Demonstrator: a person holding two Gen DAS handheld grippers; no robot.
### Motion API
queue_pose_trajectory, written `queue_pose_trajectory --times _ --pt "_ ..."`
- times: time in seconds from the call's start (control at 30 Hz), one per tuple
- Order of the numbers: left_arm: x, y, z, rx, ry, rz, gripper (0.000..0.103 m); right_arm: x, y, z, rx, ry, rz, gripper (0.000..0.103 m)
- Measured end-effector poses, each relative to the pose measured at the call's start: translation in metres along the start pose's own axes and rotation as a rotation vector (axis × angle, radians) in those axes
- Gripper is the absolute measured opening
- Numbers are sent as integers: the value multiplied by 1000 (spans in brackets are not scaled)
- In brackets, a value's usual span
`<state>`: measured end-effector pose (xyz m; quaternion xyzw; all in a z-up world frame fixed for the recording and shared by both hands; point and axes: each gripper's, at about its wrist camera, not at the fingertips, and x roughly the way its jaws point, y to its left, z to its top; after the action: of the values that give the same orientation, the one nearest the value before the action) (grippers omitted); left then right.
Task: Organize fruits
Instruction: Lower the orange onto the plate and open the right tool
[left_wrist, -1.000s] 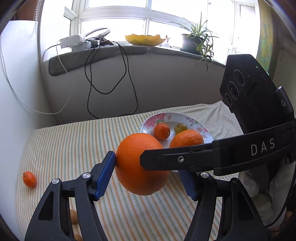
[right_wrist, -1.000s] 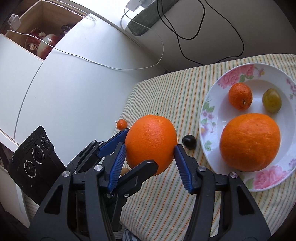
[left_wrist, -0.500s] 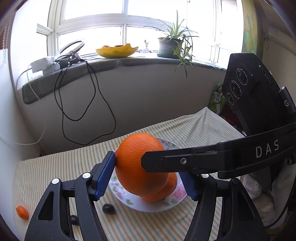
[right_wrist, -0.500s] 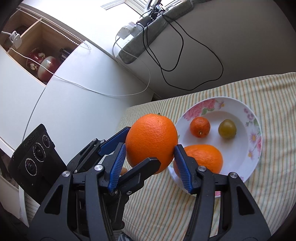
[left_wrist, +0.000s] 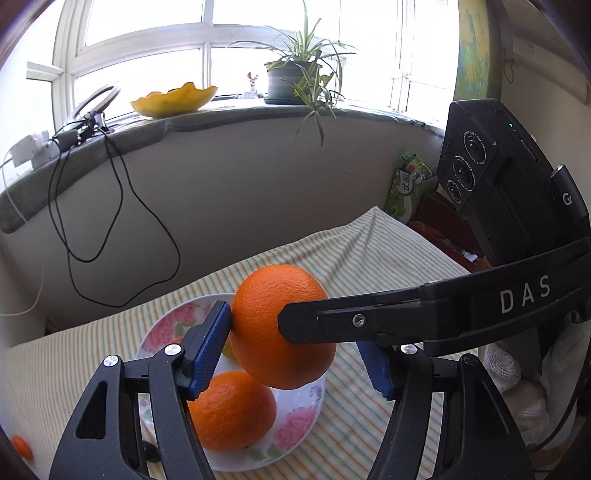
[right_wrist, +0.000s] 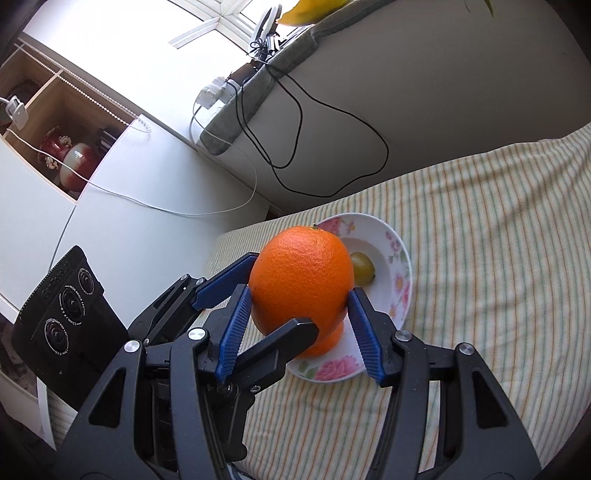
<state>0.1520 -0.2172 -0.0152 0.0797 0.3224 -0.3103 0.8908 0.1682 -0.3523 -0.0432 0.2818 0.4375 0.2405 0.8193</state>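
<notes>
A large orange (left_wrist: 280, 325) is held in the air between both grippers, above a floral white plate (left_wrist: 162, 325). My left gripper (left_wrist: 295, 350) and my right gripper (right_wrist: 301, 317) are both shut on it from crossing directions. In the right wrist view the orange (right_wrist: 301, 277) hides much of the plate (right_wrist: 400, 266). On the plate lie a second large orange (left_wrist: 232, 413) and a yellow-green plum (right_wrist: 362, 267). The small mandarin on the plate is mostly hidden.
A striped cloth (right_wrist: 480, 258) covers the table. A small mandarin (left_wrist: 20, 448) and a dark small fruit (left_wrist: 149, 452) lie on the cloth left of the plate. A wall with hanging black cables (left_wrist: 122, 221) stands behind. Boxes (left_wrist: 410, 192) stand at the right.
Both grippers have carried the large orange rightward until it hangs over the plate. The plate has shifted left and lower in the left wrist view.
</notes>
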Motion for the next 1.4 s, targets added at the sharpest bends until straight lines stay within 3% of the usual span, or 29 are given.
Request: queue_pose_trajectory --times 0.53,0.7,1.0,1.27,1.4 --pt "21 -5 -7 -1 47 -9 66 4 -21 1 16 20 -30 57" --pt "13 -9 -3 27 25 34 66 -7 -19 7 18 -22 -31 57" --pt "-4 2 -7 -10 9 36 66 -14 -8 3 -27 -40 -56 57" --pt "-21 7 -19 -16 10 47 66 -17 -3 -6 -37 -61 -66 61" --pt "-26 12 -28 -37 24 56 67 -22 -1 -11 -47 -79 -90 71"
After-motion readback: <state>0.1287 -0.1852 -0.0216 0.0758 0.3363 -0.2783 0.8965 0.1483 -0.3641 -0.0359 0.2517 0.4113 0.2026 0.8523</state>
